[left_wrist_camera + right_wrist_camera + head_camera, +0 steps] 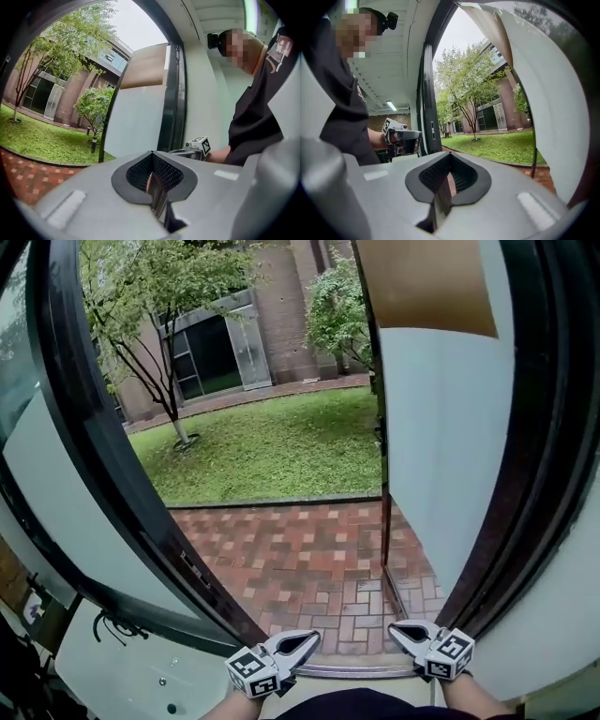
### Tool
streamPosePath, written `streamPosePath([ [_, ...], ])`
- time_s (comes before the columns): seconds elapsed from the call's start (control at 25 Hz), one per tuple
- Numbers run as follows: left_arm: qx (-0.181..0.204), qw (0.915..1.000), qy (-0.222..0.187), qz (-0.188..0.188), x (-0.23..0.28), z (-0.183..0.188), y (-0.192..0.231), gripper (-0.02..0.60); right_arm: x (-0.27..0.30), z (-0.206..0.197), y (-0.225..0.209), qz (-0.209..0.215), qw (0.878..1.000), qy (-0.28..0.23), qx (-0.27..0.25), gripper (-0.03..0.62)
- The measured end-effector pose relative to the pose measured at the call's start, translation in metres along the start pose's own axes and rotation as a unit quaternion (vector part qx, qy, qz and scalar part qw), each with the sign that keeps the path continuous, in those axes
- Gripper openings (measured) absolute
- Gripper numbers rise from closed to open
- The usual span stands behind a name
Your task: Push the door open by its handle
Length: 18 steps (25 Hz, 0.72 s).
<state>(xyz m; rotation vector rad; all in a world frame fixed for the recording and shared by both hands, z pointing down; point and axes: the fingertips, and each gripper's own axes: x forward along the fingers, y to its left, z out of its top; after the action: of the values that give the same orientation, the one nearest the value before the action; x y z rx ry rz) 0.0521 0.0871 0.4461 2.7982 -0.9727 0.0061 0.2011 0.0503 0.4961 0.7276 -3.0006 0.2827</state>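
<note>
The door [441, 456], a pale panel with a brown top, stands swung outward on the right of the doorway; it also shows in the left gripper view [136, 117] and the right gripper view [548, 103]. I cannot make out its handle in any view. My left gripper [312, 637] and right gripper [395, 627] hang low by the threshold, tips turned toward each other, touching nothing. Both are shut and empty, with the left gripper's jaws [152, 154] and the right gripper's jaws [449, 155] closed together.
A dark door frame [103, 465] with a latch plate [194, 568] curves along the left, another dark frame [530, 474] along the right. Beyond the opening lie a red brick path [309, 559], a lawn [272, 446], trees and a brick building.
</note>
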Motion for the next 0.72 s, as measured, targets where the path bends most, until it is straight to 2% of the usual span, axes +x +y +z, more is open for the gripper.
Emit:
streamPosePath([
  [0.16, 0.011, 0.9998, -0.002, -0.018, -0.035, 0.005, 0.004, 0.000, 0.014, 0.006, 0.025, -0.031, 1.000, -0.003, -0.004, 0.002],
  [0.44, 0.005, 0.9988, 0.009, -0.047, -0.136, -0.022, 0.026, 0.000, 0.057, -0.004, 0.102, -0.068, 0.996, -0.022, 0.049, 0.002],
  [0.56, -0.002, 0.9978, 0.016, -0.064, -0.150, -0.024, 0.023, 0.000, 0.058, 0.001, 0.117, -0.088, 0.993, -0.029, 0.071, 0.002],
  [0.72, 0.008, 0.9973, 0.000, -0.073, -0.150, -0.017, 0.005, 0.000, 0.034, 0.011, 0.121, -0.099, 0.993, -0.031, 0.062, 0.000],
])
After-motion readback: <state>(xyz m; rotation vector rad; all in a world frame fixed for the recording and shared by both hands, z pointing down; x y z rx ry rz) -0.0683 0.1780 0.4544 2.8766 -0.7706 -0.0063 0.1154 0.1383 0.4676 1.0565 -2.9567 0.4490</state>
